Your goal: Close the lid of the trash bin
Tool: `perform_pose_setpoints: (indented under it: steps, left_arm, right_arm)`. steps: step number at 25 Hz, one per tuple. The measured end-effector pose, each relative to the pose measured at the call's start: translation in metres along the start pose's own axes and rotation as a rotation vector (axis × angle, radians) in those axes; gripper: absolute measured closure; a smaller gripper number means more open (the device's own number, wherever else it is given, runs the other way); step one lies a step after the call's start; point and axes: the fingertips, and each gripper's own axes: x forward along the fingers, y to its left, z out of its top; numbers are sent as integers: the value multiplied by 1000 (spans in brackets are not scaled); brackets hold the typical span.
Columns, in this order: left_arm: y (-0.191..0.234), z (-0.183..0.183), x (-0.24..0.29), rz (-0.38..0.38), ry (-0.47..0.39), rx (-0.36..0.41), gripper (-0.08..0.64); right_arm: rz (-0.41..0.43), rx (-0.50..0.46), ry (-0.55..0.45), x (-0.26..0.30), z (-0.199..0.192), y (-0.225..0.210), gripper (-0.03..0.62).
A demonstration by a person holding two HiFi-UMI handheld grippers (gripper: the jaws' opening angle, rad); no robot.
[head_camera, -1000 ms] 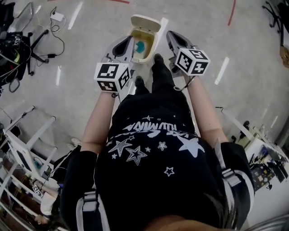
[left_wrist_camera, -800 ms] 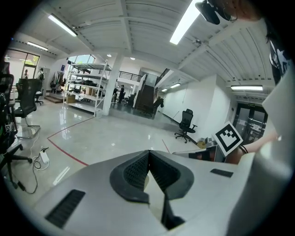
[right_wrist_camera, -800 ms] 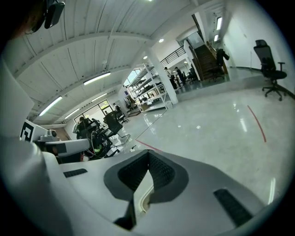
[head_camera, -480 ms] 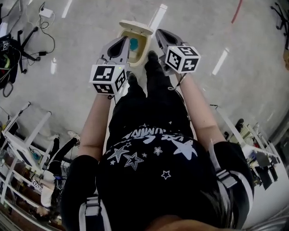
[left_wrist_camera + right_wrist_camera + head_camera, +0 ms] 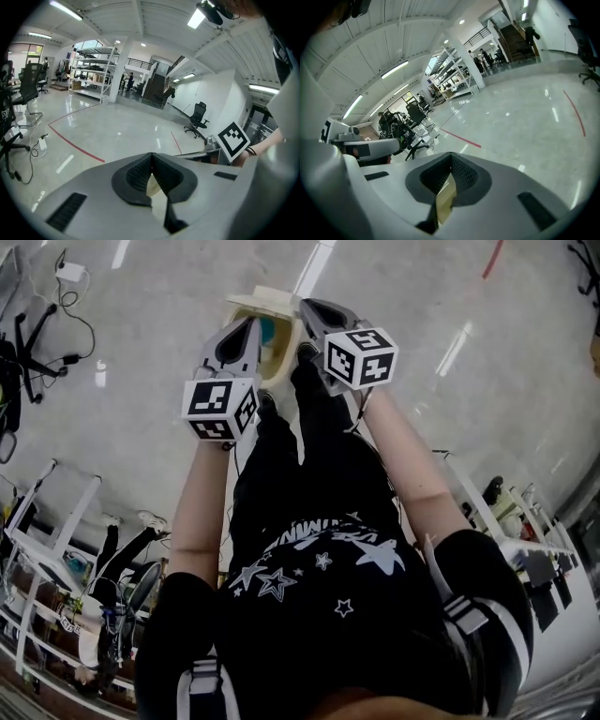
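The cream trash bin stands on the floor just ahead of my feet, at the top of the head view. Its lid is tipped up at the far side, and something blue lies inside. My left gripper hovers over the bin's left rim, and my right gripper is over its right rim. Both are shut and hold nothing. In the left gripper view and the right gripper view the jaw tips meet, with a cream sliver of the bin showing beneath them.
My black-clad legs stand right behind the bin. A chair base with cables sits far left, a white rack at lower left, and desks at right. Polished floor with a red line stretches ahead towards shelving.
Both grippers have closed in on the bin, which now sits higher in the head view between their tips. The lid looks more foreshortened than before.
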Motion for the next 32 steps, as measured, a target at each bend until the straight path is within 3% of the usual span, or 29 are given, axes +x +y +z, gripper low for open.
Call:
perform_pose_setpoints:
  steps: [8, 17, 22, 32]
  left_arm:
    - [8, -24, 20, 9, 29, -12, 549]
    - [25, -45, 2, 34, 38, -34, 549]
    - [41, -61, -16, 60, 48, -47, 549]
    - [64, -131, -49, 61, 159, -66, 549]
  right_arm:
    - [21, -20, 53, 19, -20, -10, 591]
    - [66, 27, 35, 21, -34, 12, 591]
    - [75, -25, 143, 22, -75, 32, 591]
    - [61, 3, 190, 26, -144, 63, 591]
